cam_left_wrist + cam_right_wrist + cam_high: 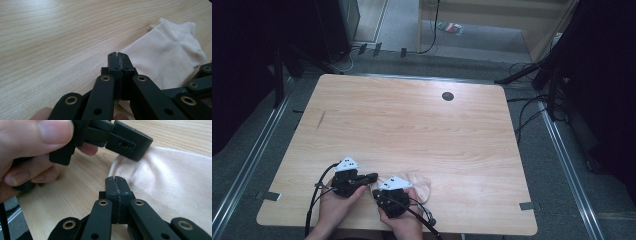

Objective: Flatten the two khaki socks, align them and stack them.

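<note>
Resting flat near the table's near edge, a little right of its middle, a pale cream sock lies spread out and unfolded, and that, by my reading, puts the work at its very start. Nothing about the sock looks folded, lifted or gathered yet; the handling of it, whatever shape it takes, is all still to do. Both hands sit at that near edge, close together, with the sock just beyond and to the right of them.

The left gripper has its jaws pressed fully together, with no gap between the pads and nothing caught in them. In the left gripper view the tips sit just short of the sock's nearest edge, close to the cloth, but I cannot tell whether they touch it. In the right gripper view that same gripper shows at the top, its closed tip seeming to press on the sock's edge, where the cloth puckers slightly.

The right gripper is likewise closed tight, pad against pad, holding nothing. Its tips hover at the sock's rounded end, just beside the fabric; contact cannot be judged here.

In the high view the left gripper points right toward the sock and the right gripper sits at the sock's left end, partly over it. To take hold of the cloth, the jaws would first need to part.
</note>
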`<action>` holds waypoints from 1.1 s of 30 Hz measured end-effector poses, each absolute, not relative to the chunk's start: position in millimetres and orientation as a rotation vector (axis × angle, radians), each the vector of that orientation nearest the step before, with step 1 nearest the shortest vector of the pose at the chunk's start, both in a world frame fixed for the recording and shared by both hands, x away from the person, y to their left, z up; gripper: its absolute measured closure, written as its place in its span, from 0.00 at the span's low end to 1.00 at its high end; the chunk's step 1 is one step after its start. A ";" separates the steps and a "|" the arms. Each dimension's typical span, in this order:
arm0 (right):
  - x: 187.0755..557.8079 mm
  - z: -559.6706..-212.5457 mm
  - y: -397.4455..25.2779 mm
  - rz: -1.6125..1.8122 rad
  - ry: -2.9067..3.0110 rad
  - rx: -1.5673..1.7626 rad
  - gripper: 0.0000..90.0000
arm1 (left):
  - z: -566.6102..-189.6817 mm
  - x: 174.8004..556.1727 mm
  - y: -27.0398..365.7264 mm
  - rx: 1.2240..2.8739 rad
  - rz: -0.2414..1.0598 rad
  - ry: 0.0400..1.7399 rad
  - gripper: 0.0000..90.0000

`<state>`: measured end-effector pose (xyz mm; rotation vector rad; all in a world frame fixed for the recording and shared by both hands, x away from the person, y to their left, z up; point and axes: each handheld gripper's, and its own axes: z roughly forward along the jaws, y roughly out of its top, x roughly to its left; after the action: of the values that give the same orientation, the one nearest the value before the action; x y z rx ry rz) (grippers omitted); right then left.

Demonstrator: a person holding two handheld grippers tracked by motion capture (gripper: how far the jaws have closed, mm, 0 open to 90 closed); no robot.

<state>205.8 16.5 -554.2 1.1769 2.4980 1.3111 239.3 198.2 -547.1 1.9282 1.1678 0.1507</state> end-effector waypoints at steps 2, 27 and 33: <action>203.7 -552.8 18.6 1.270 2.511 1.115 1.00 | -548.0 239.6 198.1 1.929 0.160 1.176 1.00; 192.4 -555.2 19.0 1.244 2.467 1.013 1.00 | -545.4 216.2 208.8 1.961 0.122 1.168 1.00; 191.8 -555.2 18.5 1.241 2.466 1.011 1.00 | -548.0 214.0 209.5 2.019 0.155 1.167 1.00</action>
<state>191.8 18.5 -555.2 1.0108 2.4664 1.2413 214.0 209.5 -548.0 2.0187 1.1674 0.1555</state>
